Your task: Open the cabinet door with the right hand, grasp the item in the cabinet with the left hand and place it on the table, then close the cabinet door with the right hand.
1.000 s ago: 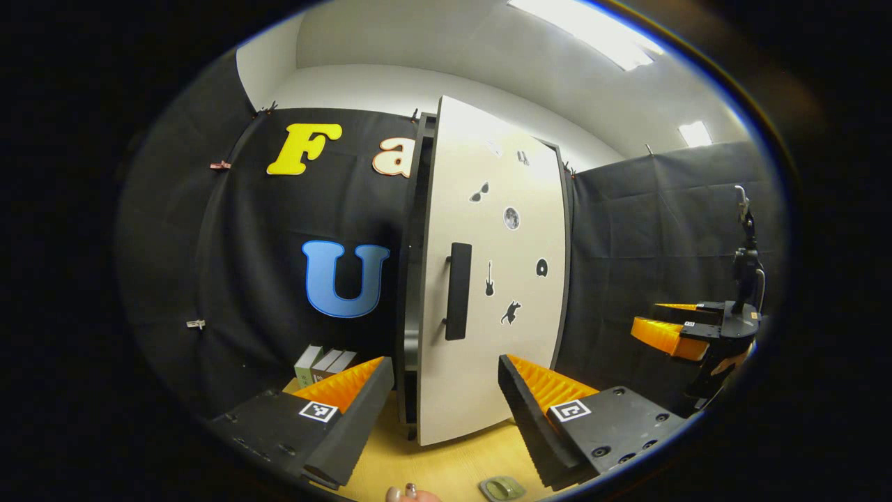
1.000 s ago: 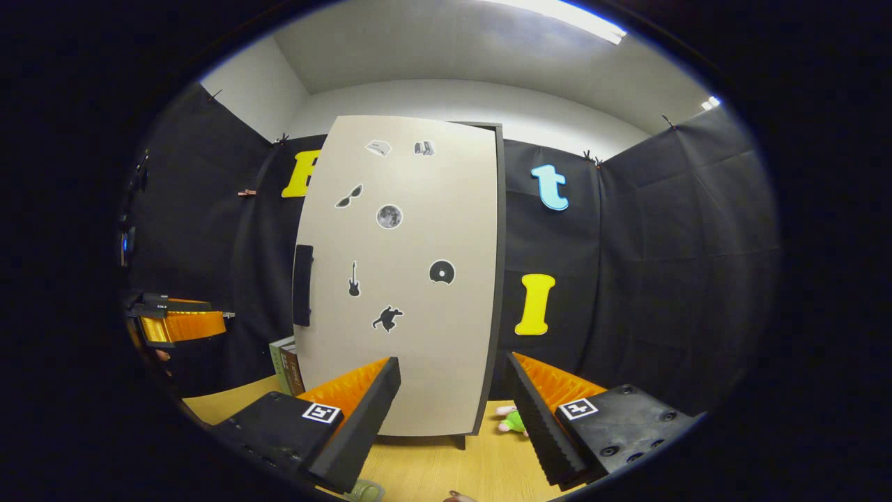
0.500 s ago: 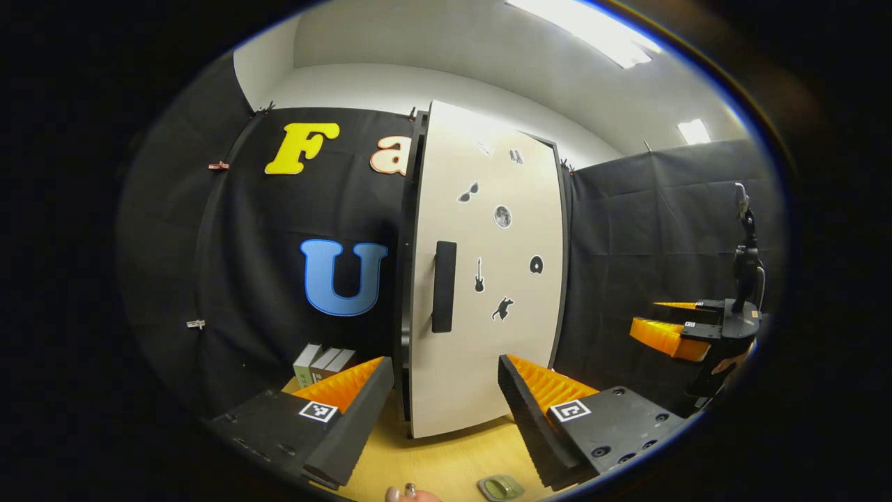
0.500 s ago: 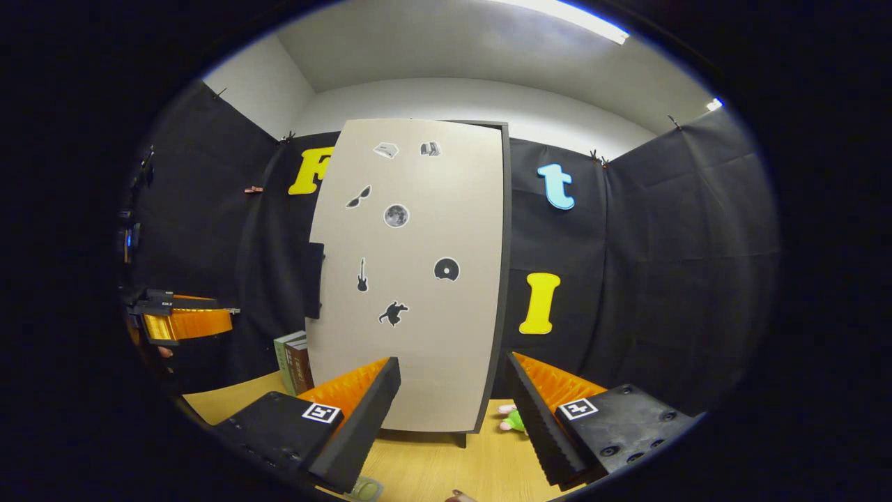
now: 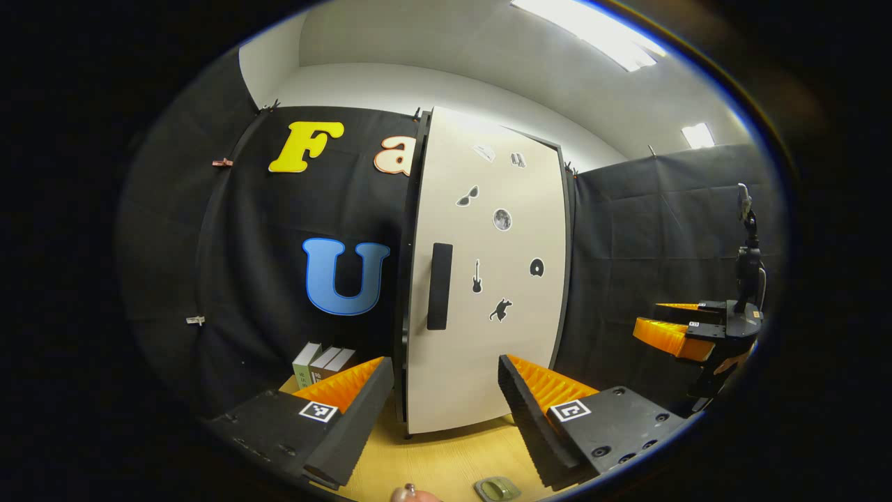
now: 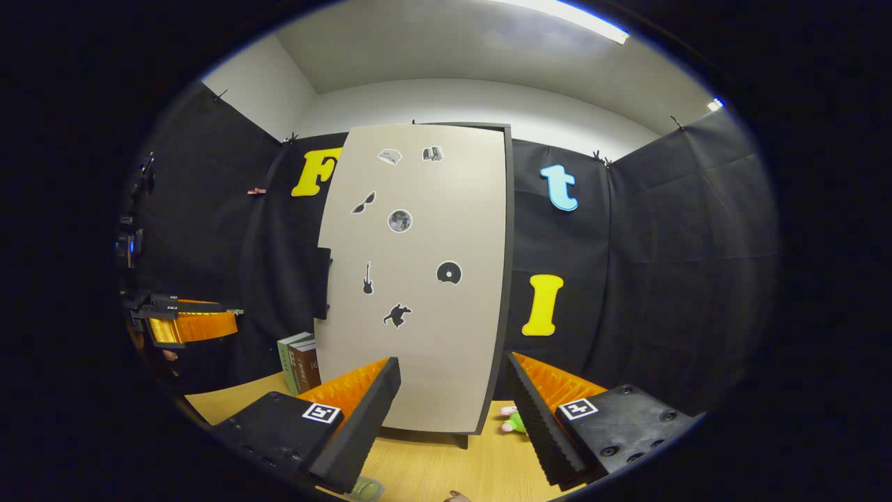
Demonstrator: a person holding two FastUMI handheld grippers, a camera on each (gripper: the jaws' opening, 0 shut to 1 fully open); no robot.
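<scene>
Both the left hand-held gripper (image 5: 446,390) and right hand-held gripper (image 6: 453,387) gape wide, empty, facing the upright cabinet door (image 6: 425,279); its vertical handle (image 5: 440,286) sits at the left edge.

This place looks like a recording booth in a lab or office room, not a real home. Black cloth (image 6: 648,265) hangs on all sides as walls, fixed at the top with small clips (image 5: 221,162). Above the cloth there are plain white walls and a ceiling with long light panels (image 5: 585,31). A single tall cabinet (image 6: 425,279) with small stickers on its door stands on a light wooden table (image 6: 432,474), with some books (image 6: 300,362) beside it, like a stage setting.
</scene>
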